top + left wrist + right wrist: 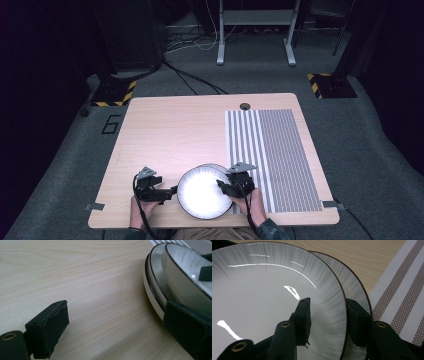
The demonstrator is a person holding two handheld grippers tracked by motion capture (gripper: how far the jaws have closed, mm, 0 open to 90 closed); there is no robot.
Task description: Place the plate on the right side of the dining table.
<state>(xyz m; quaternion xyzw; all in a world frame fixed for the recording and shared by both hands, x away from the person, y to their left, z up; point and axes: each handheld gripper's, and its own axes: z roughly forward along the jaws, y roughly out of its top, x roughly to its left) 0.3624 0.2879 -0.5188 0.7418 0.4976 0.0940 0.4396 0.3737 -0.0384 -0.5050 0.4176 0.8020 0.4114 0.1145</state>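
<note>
The right gripper point(328, 320) is seen closed across the rim of the top plate point(262, 295): in the right gripper view one black jaw lies on the plate's glossy inner face and the other sits behind its dark-edged rim, between that plate and the lower plate point(355, 287) stacked under it. The top plate is tilted up from the lower one on this side, so that a gap is seen between the two rims. In the high view the right gripper point(226, 186) is placed at the right edge of the stack, with the person's hand point(255, 202) behind it.

The left gripper point(120, 325) is held open. In the left gripper view one jaw hangs over bare wood, well apart from the plates, while the other jaw is pressed against the outer wall of the stack, low on the left rim. In the high view the left gripper point(167, 192) is seen just beside the plates' left edge.

The plates point(202, 192) are found at the near edge of the wooden table point(170, 130), in the middle, between the two grippers. A striped placemat point(272, 155) is spread on the table's right half, its near left corner just beside the stack.
</note>
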